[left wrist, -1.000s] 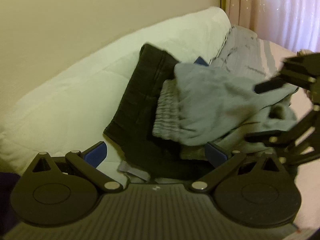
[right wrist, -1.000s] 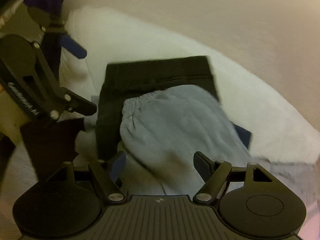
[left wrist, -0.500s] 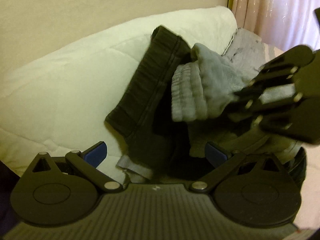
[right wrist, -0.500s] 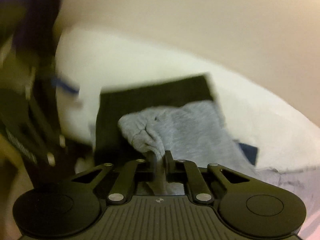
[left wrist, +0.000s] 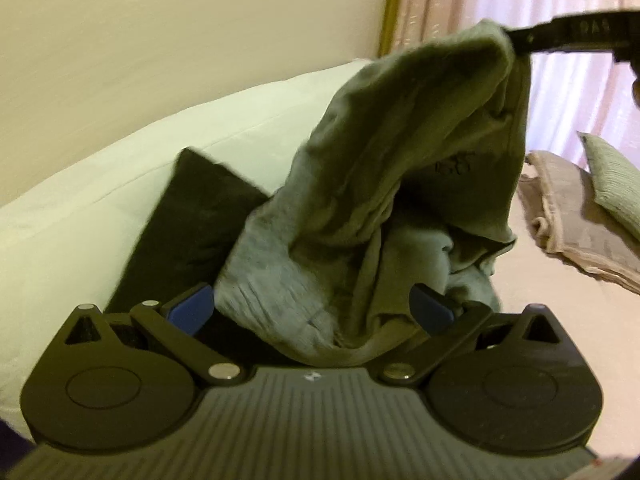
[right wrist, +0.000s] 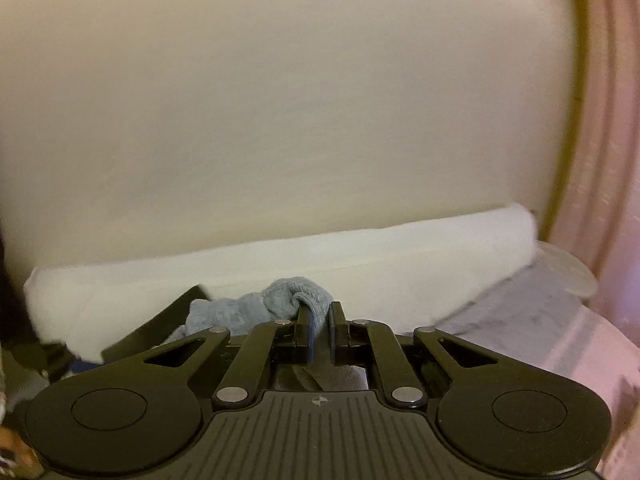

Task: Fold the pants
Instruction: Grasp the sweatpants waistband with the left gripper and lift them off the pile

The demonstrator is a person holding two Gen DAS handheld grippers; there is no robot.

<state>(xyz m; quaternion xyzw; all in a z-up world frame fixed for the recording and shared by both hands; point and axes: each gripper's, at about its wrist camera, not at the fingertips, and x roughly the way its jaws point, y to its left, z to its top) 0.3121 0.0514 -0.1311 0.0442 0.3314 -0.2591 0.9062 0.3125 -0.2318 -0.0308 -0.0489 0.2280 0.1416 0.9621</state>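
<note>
The grey sweatpants (left wrist: 380, 184) hang lifted in the left wrist view, pulled up to the top right where my right gripper (left wrist: 520, 42) pinches one end. In the right wrist view that gripper (right wrist: 320, 320) is shut on the ribbed grey waistband (right wrist: 296, 300). The lower folds of the pants sag between the blue fingertips (left wrist: 192, 310) of my left gripper (left wrist: 312, 312), which is open and grips nothing. A folded black garment (left wrist: 192, 232) lies behind and left of the pants, on a white duvet (left wrist: 100, 216).
A cream wall (right wrist: 280, 100) rises behind the white duvet (right wrist: 400, 256). Pink curtains (left wrist: 560, 80) hang at the right. Folded beige and green cloths (left wrist: 580, 216) lie on the pink bed sheet (left wrist: 540, 284) to the right.
My right gripper, shut on the waistband, has lifted the grey pants up and to the right off the black garment. The left gripper stayed open below them.
</note>
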